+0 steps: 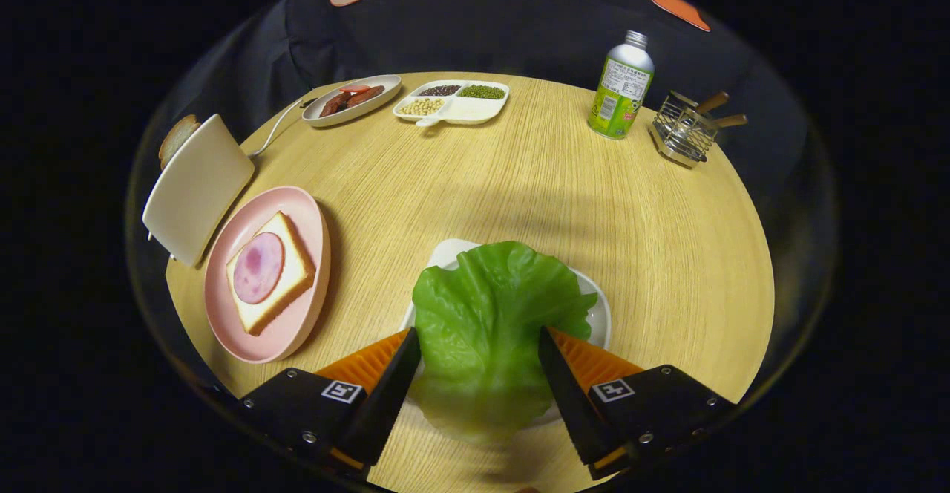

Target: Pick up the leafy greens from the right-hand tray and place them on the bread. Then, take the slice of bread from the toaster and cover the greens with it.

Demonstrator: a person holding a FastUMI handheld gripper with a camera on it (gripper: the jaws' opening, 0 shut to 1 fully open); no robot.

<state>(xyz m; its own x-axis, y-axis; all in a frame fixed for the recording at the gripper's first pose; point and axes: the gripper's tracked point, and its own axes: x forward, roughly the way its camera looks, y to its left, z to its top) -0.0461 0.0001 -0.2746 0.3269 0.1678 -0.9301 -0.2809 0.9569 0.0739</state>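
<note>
A green lettuce leaf lies on a small white tray near the table's front edge. My gripper is open, with one finger at each side of the leaf, which fills the gap between them; I cannot tell if the fingers touch it. Off to the left a pink plate holds a slice of bread topped with a round of ham. Just beyond the plate stands a cream toaster, and a bread slice sticks out of its far end.
On the round wooden table, at the back, are a plate of sausages and a divided dish of beans. A green bottle and a wire rack with wooden-handled tools stand at the back right. The toaster's cord runs towards the sausage plate.
</note>
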